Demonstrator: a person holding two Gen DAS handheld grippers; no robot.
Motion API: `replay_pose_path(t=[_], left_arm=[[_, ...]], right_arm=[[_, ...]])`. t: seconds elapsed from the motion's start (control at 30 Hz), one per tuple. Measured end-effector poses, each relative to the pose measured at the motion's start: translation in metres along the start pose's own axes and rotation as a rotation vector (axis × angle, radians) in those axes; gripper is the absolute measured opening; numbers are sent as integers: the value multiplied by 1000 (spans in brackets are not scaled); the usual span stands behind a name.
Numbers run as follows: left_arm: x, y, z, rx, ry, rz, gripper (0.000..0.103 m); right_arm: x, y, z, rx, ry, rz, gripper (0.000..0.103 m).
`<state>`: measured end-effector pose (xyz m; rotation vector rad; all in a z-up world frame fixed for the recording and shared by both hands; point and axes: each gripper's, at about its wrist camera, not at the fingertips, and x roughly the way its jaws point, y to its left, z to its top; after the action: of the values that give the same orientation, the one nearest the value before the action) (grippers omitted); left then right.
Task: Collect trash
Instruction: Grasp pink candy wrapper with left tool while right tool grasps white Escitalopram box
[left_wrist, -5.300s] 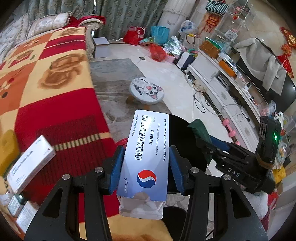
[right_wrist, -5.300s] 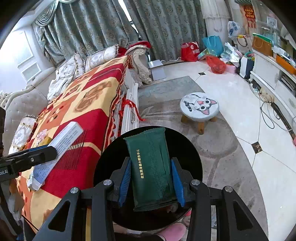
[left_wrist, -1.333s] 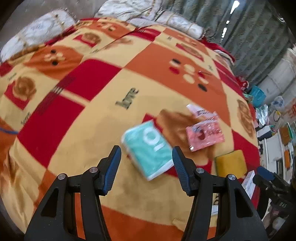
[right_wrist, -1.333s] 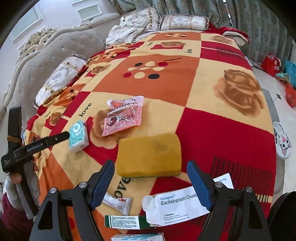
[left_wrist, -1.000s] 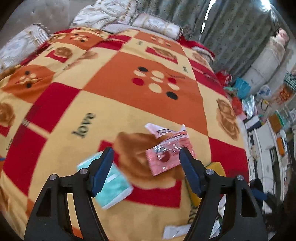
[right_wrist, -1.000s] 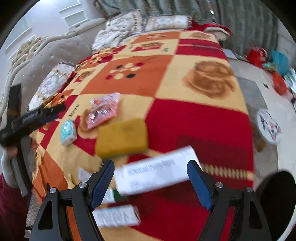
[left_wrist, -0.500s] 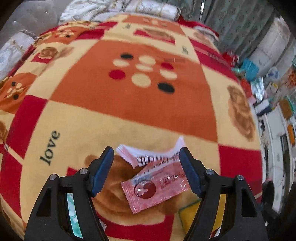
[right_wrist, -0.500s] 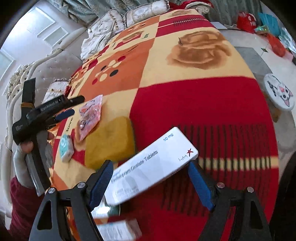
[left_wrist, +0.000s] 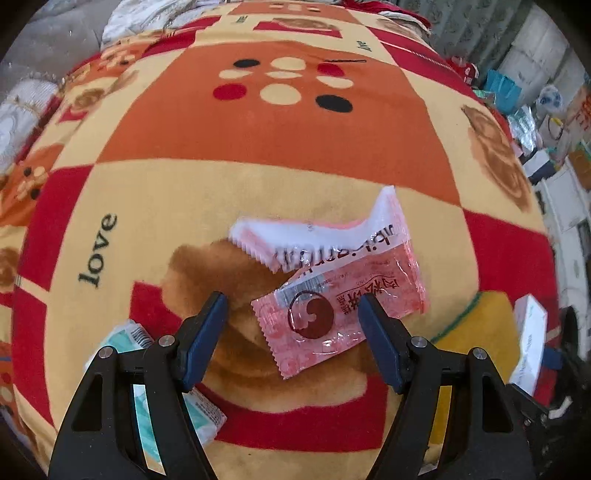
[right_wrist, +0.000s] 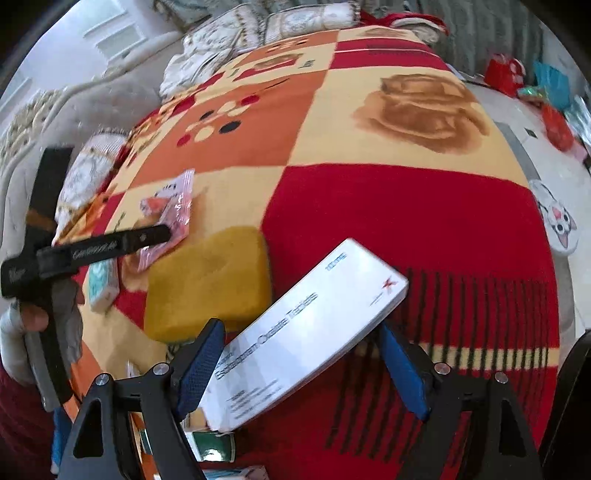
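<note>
Both grippers are lining up pickups — left gripper (left_wrist: 291, 314) gapes over the pink wrapper (left_wrist: 340, 314), right gripper (right_wrist: 303, 358) gapes around the white tablet box (right_wrist: 306, 336), neither pinched yet. Next I'd say drop and squeeze.

Bright daylight, fisheye warp, slight blur

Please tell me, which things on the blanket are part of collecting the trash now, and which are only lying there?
Part of the job:
- pink wrapper, between the open left gripper
- white medicine box, between the open right gripper
- teal tissue pack

Only lying there:
- yellow sponge
- checked blanket
- cat stool, on the floor
</note>
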<state>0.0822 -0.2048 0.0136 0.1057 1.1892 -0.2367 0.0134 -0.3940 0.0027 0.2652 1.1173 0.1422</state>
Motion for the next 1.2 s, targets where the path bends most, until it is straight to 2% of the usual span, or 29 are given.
replay_pose_path(t=[0.03,0.07,0.13,0.17,0.23,0.33,0.47,0.63,0.73,0.77,0.8,0.83,0.87,1.0,1.2], left_arm=[[-1,-4,-3,16,-2,4,67],[-3,-6,-4,23,-1,-13,51],[-8,-10,-6,40,2,-14,34],[-10,-12,-7,53,6,-20,17],[-14,-16,-10,70,7,-39,15],[-18,-15,-13,71,1,-57,12],[-17,-8,-14,36,6,-87,12],[-10,-7,-10,11,4,-124,20],[-11,-13,-13,26,-11,-102,23],[-11,-15,-14,34,-13,-92,22],[-12,-17,-16,42,-11,-86,14],[-14,-18,-18,47,-9,-91,9],[-16,-19,-20,56,-11,-102,7],[-36,-17,-30,61,-53,-124,5],[-81,-5,-43,-1,-150,-144,5]], right_arm=[[0,1,-1,-22,5,-8,82],[-1,1,-2,-42,11,-23,82],[-5,-3,-6,-82,14,-87,82],[-7,-7,-8,-97,18,-119,82],[-13,-21,-10,-92,25,-163,82],[-22,-39,-12,-45,18,-160,82],[-25,-43,-12,-21,-16,-140,82],[-12,-28,-6,-61,-43,-122,82],[-8,-23,-11,-92,-68,-139,82],[-9,-23,-13,-100,-84,-143,74],[-10,-23,-14,-106,-92,-148,65],[-12,-23,-16,-114,-102,-158,48],[-14,-25,-16,-116,-104,-154,44],[-29,-27,-21,-113,-133,-121,44],[-61,-20,-32,-125,-190,-73,44]])
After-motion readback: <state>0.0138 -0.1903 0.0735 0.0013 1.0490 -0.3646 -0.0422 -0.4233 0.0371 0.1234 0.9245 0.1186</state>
